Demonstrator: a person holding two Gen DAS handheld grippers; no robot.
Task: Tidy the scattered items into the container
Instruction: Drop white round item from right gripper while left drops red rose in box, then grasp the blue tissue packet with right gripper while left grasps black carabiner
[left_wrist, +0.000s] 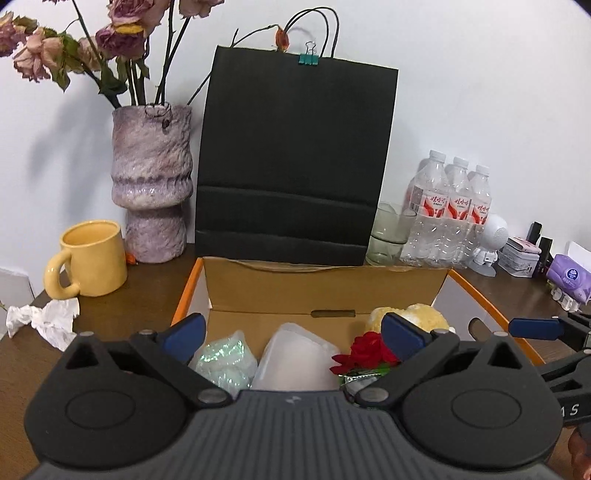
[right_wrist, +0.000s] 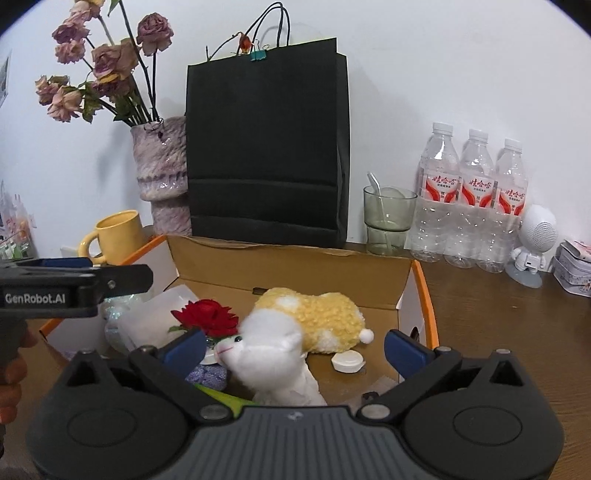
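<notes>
An open cardboard box (left_wrist: 325, 286) with orange-edged flaps stands in front of both grippers; it also shows in the right wrist view (right_wrist: 295, 266). Inside lie a red fabric rose (left_wrist: 364, 350) (right_wrist: 205, 314), a translucent plastic tub (left_wrist: 295, 360) (right_wrist: 155, 317), an iridescent pouch (left_wrist: 225, 360), a yellow-and-white plush (right_wrist: 291, 332) (left_wrist: 410, 317) and a white cap (right_wrist: 347, 361). My left gripper (left_wrist: 293, 334) is open and empty above the box's near side. My right gripper (right_wrist: 293, 349) is open and empty over the plush. The left gripper's side shows in the right wrist view (right_wrist: 74, 286).
A crumpled tissue (left_wrist: 44, 319) lies on the wooden table left of the box, near a yellow mug (left_wrist: 88, 258). Behind stand a purple vase (left_wrist: 153, 184), a black paper bag (left_wrist: 291, 162), a glass (right_wrist: 388, 221), water bottles (right_wrist: 472, 203) and a white figurine (right_wrist: 532, 240).
</notes>
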